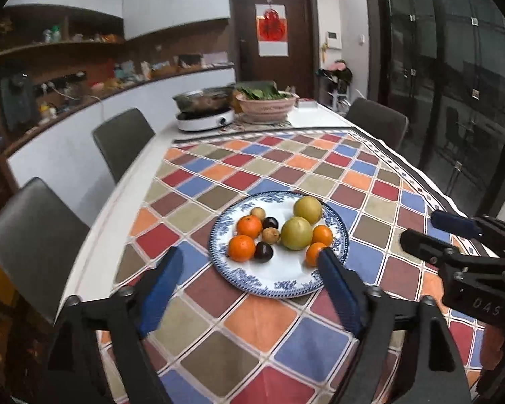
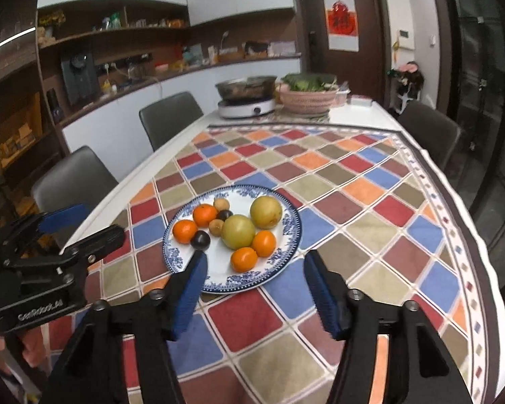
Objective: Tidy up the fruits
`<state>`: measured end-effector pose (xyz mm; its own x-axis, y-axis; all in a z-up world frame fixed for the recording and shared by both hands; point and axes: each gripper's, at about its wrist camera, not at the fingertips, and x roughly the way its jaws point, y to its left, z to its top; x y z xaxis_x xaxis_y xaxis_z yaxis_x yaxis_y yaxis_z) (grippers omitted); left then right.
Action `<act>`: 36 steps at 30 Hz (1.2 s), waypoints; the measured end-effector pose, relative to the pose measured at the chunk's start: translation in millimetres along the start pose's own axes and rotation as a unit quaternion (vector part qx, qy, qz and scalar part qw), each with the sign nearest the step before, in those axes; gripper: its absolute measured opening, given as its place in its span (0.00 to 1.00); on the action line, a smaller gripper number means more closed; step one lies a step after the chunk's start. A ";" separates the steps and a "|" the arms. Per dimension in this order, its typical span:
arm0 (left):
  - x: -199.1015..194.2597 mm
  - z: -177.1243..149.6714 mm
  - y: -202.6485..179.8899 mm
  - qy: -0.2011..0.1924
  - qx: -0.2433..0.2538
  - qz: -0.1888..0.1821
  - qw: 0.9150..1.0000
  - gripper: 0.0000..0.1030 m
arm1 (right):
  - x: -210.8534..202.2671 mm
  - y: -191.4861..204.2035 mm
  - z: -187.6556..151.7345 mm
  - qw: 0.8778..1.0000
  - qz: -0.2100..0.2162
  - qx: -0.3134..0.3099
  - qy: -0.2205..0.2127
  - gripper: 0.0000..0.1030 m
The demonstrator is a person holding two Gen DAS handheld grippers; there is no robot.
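A blue-and-white plate (image 1: 272, 282) (image 2: 279, 262) sits on the checked tablecloth. It holds several oranges (image 1: 241, 248) (image 2: 244, 259), two yellow-green pears (image 1: 297, 233) (image 2: 238, 231), two dark plums (image 1: 263, 251) (image 2: 200, 239) and two small brown fruits (image 1: 271, 235) (image 2: 216, 227). My left gripper (image 1: 250, 259) is open and empty, hovering at the plate's near edge. My right gripper (image 2: 256, 262) is open and empty, also at the plate's near edge. Each gripper shows in the other's view, the right (image 1: 431, 232) and the left (image 2: 84, 225).
At the table's far end stand a hotpot cooker (image 1: 205, 109) (image 2: 245, 99) and a pink basket of greens (image 1: 266, 102) (image 2: 308, 96). Grey chairs (image 1: 124, 141) (image 2: 74, 181) line the left side, one (image 1: 377, 119) at the far right. The checked cloth (image 1: 252, 333) covers the near table.
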<state>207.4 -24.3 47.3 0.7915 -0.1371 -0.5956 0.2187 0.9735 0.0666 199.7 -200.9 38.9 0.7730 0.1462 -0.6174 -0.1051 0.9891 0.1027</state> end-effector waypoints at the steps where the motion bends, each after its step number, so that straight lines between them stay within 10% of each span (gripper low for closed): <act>1: -6.4 -2.8 -0.6 -0.003 -0.002 0.005 1.000 0.90 | -4.6 0.4 -1.1 1.000 -0.003 -0.001 -0.003 0.60; 14: -77.3 -39.1 -10.8 -0.027 -0.012 0.027 0.999 1.00 | -74.7 9.1 -42.3 0.999 -0.028 -0.008 -0.033 0.77; 36: -139.3 -62.9 -23.3 -0.062 -0.011 0.041 0.997 1.00 | -131.8 18.4 -74.8 0.997 -0.037 -0.021 -0.056 0.78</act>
<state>56.2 -16.3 78.3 0.8706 -0.0768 -0.4860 0.1388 0.9860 0.0929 49.1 -200.9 63.8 0.8448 0.0716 -0.5302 -0.0684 0.9973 0.0257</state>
